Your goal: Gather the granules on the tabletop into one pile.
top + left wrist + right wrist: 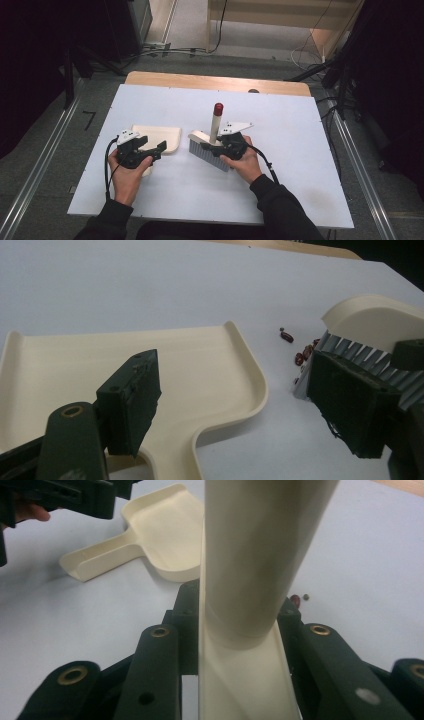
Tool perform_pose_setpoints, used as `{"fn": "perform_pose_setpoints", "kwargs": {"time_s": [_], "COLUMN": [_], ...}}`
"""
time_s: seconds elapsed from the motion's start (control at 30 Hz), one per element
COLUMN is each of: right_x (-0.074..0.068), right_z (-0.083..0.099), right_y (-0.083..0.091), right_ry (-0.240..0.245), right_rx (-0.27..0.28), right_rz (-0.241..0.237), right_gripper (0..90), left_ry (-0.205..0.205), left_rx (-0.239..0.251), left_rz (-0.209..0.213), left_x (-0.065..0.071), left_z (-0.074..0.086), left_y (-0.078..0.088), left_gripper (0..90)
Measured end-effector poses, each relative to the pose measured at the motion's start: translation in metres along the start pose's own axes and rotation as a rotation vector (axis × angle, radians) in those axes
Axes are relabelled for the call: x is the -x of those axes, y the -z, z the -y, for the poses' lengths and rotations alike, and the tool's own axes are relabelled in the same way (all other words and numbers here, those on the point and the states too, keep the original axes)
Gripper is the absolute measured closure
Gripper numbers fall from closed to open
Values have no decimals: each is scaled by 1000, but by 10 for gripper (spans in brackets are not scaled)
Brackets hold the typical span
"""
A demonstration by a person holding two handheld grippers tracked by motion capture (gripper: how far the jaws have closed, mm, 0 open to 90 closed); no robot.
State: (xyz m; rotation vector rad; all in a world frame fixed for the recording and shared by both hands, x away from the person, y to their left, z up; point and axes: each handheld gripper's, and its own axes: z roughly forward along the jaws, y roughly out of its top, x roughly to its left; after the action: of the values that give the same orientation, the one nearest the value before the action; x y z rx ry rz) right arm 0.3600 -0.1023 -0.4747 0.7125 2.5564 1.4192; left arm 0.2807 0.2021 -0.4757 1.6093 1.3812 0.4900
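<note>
Centrally on the white table (300, 165), well in from every edge, the cream dustpan (162, 137) lies flat with the left gripper (150, 150) over its handle, jaws apart and holding nothing. Just beside it the right gripper (225, 145) is clamped on the brush (212, 147) handle, bristles down. Sweeping seems underway: next, the small red bits (302, 352) want pushing toward the pan's lip.

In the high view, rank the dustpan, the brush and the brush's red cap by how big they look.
1. dustpan, partly behind the left gripper, and brush: look alike, unsure.
2. red cap: clearly smallest.
</note>
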Motion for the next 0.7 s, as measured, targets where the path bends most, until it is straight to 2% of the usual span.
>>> {"fn": "perform_pose_setpoints", "kwargs": {"time_s": [0.17, 0.53, 0.7], "right_x": [10, 30, 32], "right_z": [-1, -6, -5], "right_y": [0, 0, 4], "right_ry": [-19, -35, -68], "right_rx": [-5, 2, 9], "right_rz": [1, 44, 20], "right_gripper": [642, 642, 643], "left_ry": [0, 0, 2], "left_rx": [1, 1, 1], "left_rz": [2, 5, 5], "left_x": [0, 0, 0], "left_z": [0, 0, 0], "left_y": [0, 0, 0], "left_gripper": [227, 227, 227]}}
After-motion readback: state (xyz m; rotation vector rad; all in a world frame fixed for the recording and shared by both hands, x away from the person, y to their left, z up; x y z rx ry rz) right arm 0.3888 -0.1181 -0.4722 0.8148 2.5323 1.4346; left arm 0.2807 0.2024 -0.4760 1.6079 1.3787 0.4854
